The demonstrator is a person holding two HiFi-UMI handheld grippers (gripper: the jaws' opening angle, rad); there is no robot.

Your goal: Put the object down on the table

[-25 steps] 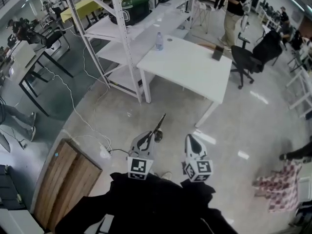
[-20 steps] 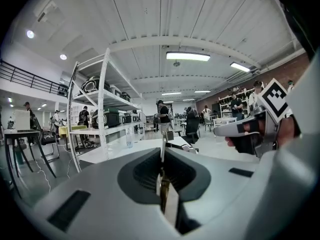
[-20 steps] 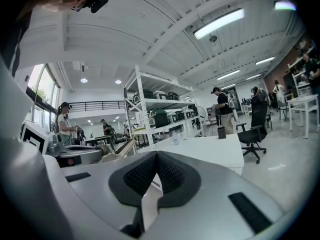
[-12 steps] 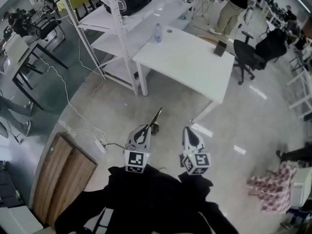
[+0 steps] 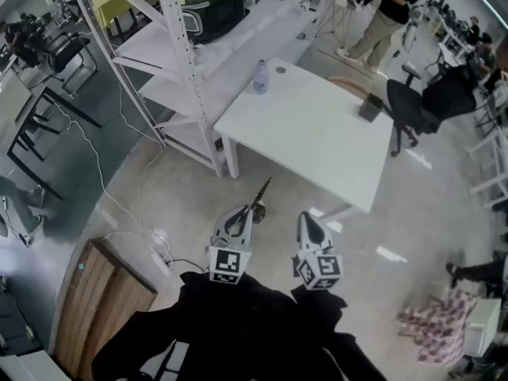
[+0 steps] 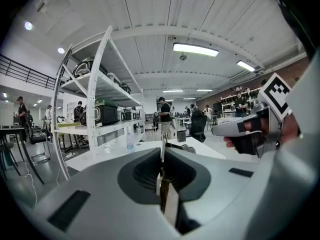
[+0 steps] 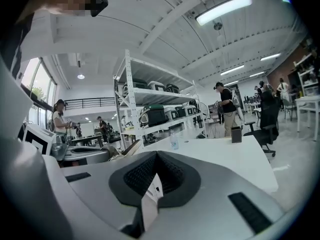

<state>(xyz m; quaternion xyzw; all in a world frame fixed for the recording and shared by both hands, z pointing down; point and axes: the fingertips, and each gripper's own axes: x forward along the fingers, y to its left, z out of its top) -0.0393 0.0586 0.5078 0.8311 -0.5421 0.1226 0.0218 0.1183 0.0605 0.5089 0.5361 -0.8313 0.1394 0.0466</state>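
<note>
My left gripper [image 5: 240, 217] is clamped on a long thin tool [image 5: 260, 194] that sticks out ahead of its jaws, pointing at the white table [image 5: 317, 129]. The table lies ahead, apart, with only bare floor between. My right gripper [image 5: 309, 225], closed and empty, rides just to the right. Beyond: a bottle [image 5: 259, 76] far-left, a small dark box [image 5: 370, 106] far-right.

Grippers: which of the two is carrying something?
The left gripper: its jaws are shut on a slim dark tool that sticks out toward the white table. The right gripper has its jaws together, nothing between them.
</note>
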